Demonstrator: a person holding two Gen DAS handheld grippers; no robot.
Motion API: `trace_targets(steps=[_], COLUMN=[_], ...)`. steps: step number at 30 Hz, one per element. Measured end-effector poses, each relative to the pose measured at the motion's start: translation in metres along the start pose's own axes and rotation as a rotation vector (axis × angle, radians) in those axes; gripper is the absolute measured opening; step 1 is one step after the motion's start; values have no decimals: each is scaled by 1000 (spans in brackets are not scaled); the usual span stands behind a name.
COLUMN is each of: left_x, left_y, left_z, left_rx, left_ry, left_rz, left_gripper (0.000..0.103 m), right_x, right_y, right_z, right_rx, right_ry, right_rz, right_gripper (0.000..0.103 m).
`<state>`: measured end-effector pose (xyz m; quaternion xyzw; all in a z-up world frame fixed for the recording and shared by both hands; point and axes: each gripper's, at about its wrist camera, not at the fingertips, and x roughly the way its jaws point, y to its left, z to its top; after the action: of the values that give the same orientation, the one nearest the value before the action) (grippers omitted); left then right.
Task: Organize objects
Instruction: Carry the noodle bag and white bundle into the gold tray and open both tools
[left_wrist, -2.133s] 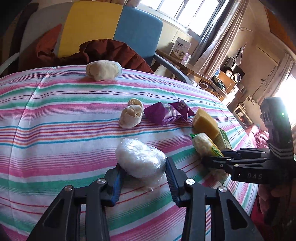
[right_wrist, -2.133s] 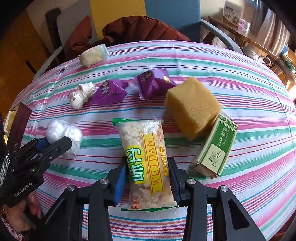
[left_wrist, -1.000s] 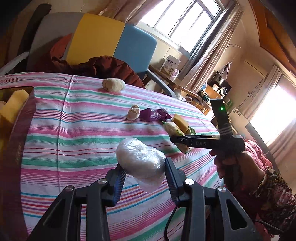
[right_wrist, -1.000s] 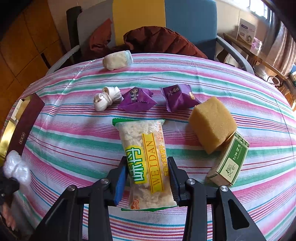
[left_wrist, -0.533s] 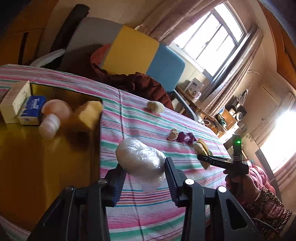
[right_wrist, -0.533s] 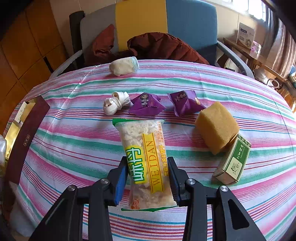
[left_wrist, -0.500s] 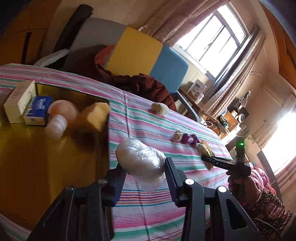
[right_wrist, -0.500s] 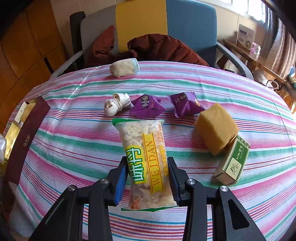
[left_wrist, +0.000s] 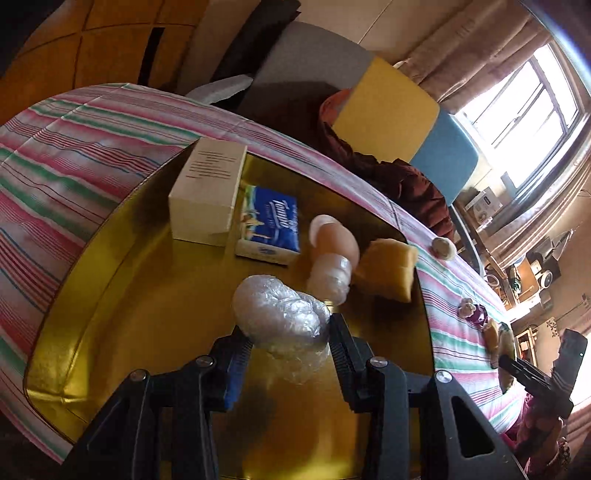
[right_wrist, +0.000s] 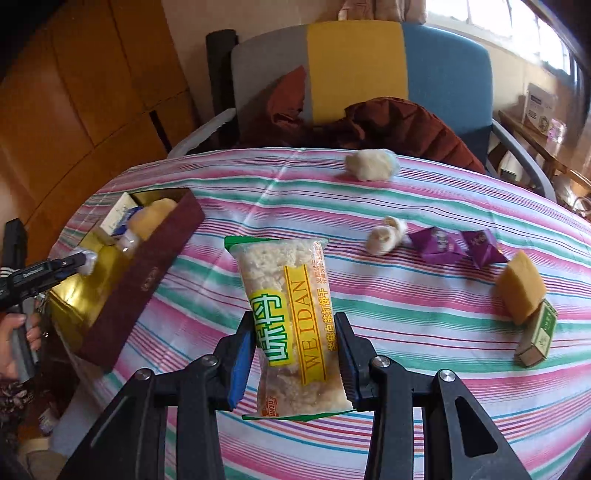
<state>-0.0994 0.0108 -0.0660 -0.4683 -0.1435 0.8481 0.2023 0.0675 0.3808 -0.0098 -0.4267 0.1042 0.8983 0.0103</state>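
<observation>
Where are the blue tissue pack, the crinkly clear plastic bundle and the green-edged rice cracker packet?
blue tissue pack (left_wrist: 271, 225), left wrist view, printed top face.
crinkly clear plastic bundle (left_wrist: 280, 310), left wrist view, its bulging middle.
green-edged rice cracker packet (right_wrist: 291, 317), right wrist view, yellow label.

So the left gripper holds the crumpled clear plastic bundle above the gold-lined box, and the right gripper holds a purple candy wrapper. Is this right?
Not quite. The right gripper holds the clear snack packet with the yellow label, as the right wrist view shows. The left gripper does hold the crumpled clear plastic bundle above the gold-lined box.
</observation>
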Motion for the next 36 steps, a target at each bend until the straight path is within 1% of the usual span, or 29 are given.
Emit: trace_targets(steps=[2, 6, 8, 9, 11, 13, 15, 17, 18, 19, 20, 22, 23, 25, 28, 32, 36], left_x=[3, 13, 16, 17, 15, 9, -3, -21, -30, -37, -43, -57, -63, -70, -75, -79, -85], left_y=[10, 22, 27, 31, 38, 44, 50, 55, 57, 60, 62, 64, 63, 62, 62, 65, 67], left_z=[7, 22, 28, 29, 31, 29, 24, 15, 10, 7, 8, 6, 4, 5, 8, 9, 9], left_rx=[-13, -34, -60, -79, -130, -179, -230, -290, -327, -364, -396, -432, -441, -438, -418, -431, -440], left_ry=[10, 34, 32, 34, 28, 1, -42, -117, -161, -188, -205, -246, -268, -292, -294, -299, -299], left_rz=[24, 60, 99, 113, 111, 76, 37, 4, -5, -10, -8, 20, 32, 32, 53, 39, 38], left_gripper=[41, 42, 47, 52, 57, 64, 65, 65, 65, 65, 65, 65, 65, 65, 65, 65, 65], right_x=[3, 9, 12, 13, 17, 23, 29, 38, 42, 47, 52, 64, 71, 87, 112, 140, 167], right_y=[25, 71, 92, 101, 118, 131, 145, 158, 164, 171, 178, 192, 200, 213, 234, 258, 270], right_z=[5, 12, 14, 16, 17, 19, 18, 19, 19, 19, 20, 21, 23, 26, 32, 35, 45], right_rx=[-13, -67, -98, -109, -128, -143, -164, -181, -187, -194, -204, -226, -235, -240, -271, -309, -330], right_ry=[0, 3, 1, 4, 12, 30, 46, 72, 83, 97, 111, 132, 150, 189, 249, 313, 338], right_rz=[57, 131, 163, 180, 206, 230, 242, 253, 256, 260, 263, 250, 241, 230, 212, 172, 118], right_gripper=[41, 41, 41, 41, 41, 41, 41, 41, 41, 41, 41, 41, 41, 41, 41, 41, 41])
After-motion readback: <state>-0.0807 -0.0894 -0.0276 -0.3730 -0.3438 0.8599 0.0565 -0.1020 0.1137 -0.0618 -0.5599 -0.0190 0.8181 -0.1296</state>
